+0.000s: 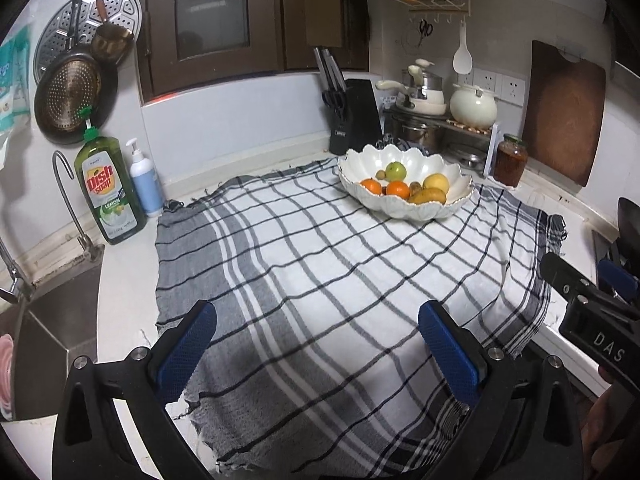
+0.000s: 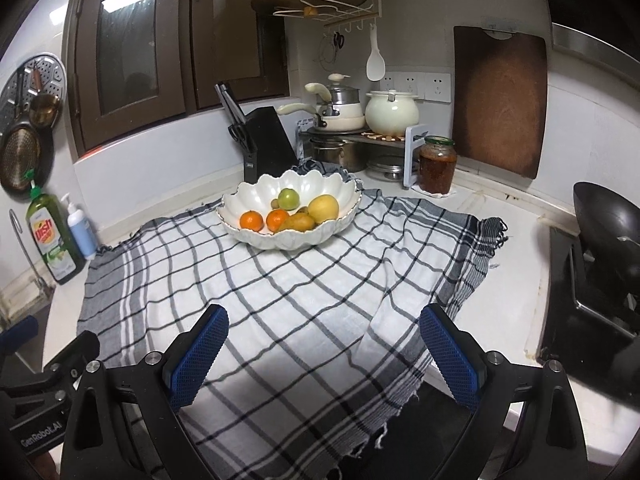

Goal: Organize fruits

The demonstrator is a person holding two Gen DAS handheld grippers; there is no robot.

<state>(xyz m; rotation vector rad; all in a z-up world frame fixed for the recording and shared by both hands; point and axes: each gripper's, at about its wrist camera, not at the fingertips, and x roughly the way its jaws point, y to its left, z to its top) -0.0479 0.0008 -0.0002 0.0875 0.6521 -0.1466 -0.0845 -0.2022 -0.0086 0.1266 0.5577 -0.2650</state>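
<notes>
Looking across the white tabletop [image 1: 128, 280], I see the largest thing on it, a checked cloth [image 1: 320, 280] of soft woven fabric, white with grey and black lines and frayed edges. Toward its far side sits the bowl [image 1: 404, 204], glossy white with a scalloped, petal-like rim. Everything else I place from that bowl. Inside it lie the fruits: a yellow round one [image 1: 436, 181], a brownish-yellow elongated one [image 1: 429, 196] at the front, two tangerines [image 1: 371, 186] with bright orange skin, and a green apple [image 1: 395, 170] at the back. Behind the bowl stands a black knife block [image 1: 356, 116]; to its right a glass jar [image 1: 510, 160] with dark red contents. Well in front of the bowl, over the cloth, my left gripper [image 1: 316, 348] and right gripper [image 2: 324, 348] both show blue textured jaws spread wide, holding nothing.
</notes>
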